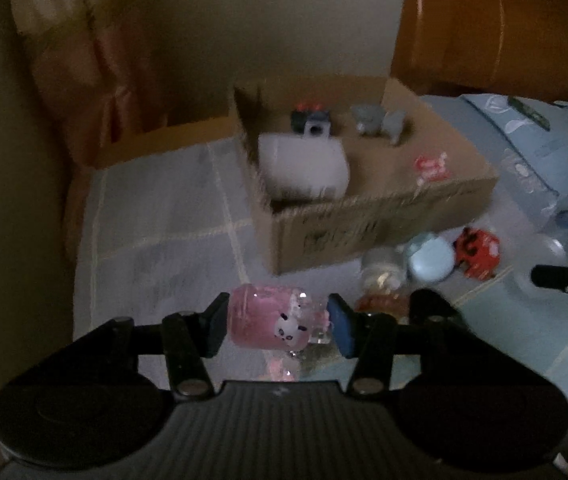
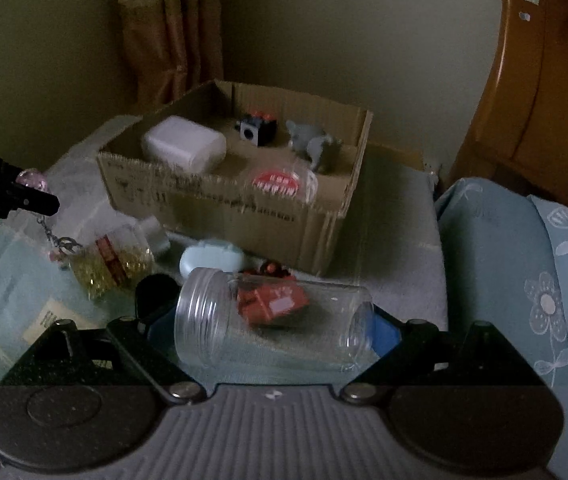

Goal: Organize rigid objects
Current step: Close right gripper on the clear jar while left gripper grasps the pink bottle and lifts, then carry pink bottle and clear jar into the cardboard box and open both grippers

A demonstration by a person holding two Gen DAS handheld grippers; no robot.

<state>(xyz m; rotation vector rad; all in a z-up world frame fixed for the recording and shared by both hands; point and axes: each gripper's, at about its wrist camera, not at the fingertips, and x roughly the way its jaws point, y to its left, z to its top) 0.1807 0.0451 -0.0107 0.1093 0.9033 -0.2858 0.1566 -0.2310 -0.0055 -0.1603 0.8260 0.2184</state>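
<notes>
The left gripper holds a pink jar between its jaws, in front of the cardboard box on the bed; the right gripper clamps a clear jar lying sideways, also before the box

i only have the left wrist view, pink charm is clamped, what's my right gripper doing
Observer: The right gripper is shut on a clear plastic jar lying sideways between its blue pads, threaded mouth pointing left.
Operator: anything under the jar
Observer: A red toy car shows through its wall; whether it sits inside or behind, I cannot tell.
Operator: does my pink charm have anything hanging off it
Observer: Yes, the right wrist view shows a metal chain dangling below the left gripper and its pink glitter charm.
Operator: box contents
Observer: The cardboard box holds a white rounded case.
</notes>
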